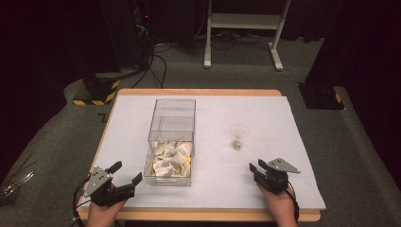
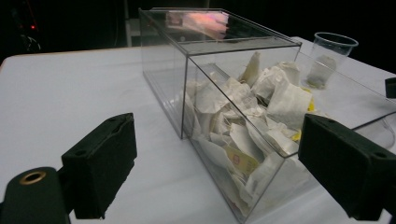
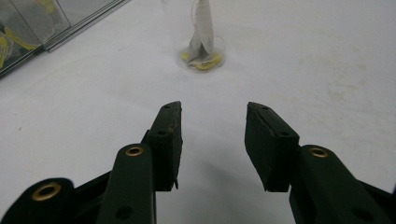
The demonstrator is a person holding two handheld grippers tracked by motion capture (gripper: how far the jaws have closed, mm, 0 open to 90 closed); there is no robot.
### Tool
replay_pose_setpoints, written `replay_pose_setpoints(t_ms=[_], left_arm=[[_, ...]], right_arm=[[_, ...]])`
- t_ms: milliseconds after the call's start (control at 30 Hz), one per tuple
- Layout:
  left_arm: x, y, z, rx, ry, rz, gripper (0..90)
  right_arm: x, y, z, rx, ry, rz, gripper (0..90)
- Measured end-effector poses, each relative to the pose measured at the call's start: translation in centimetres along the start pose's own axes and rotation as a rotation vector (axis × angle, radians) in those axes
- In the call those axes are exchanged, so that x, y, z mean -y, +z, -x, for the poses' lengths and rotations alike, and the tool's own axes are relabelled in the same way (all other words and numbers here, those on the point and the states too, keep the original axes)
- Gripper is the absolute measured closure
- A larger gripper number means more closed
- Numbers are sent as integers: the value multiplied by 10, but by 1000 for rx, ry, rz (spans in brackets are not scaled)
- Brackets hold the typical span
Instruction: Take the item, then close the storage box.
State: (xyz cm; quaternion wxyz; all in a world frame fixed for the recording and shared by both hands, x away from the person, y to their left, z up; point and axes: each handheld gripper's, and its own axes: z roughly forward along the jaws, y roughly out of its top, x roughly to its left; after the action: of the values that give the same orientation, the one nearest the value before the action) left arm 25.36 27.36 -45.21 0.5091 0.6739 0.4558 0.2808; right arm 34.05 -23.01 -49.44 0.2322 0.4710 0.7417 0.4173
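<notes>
While both grippers sit low in the frame, the left gripper spreads its jaws wide beside the clear box of packets, and the right gripper, jaws apart and empty, faces the cup at centre right.

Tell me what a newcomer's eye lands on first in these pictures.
First the clear plastic box left of the table's middle, its near half heaped with white paper sachets. To its right stands a clear cup with one sachet inside. At the near edge, the left gripper and right gripper both sit open and empty on the white table cover.
</notes>
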Motion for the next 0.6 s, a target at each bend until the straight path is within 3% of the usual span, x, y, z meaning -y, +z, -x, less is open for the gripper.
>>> replay_pose_setpoints(t_ms=[167,300,500,600], left_arm=[[3,4,5,44,2,-21,112],[6,8,10,51,38,-33,116],[11,14,13,55,42,-51,149],[13,16,14,66,38,-56,163]], right_arm=[[-1,-1,1,2,4,0,561],[-1,-1,1,-1,9,-7,560],[-1,-2,3,1,26,0,555],[-1,-3,3,1,11,3,550]])
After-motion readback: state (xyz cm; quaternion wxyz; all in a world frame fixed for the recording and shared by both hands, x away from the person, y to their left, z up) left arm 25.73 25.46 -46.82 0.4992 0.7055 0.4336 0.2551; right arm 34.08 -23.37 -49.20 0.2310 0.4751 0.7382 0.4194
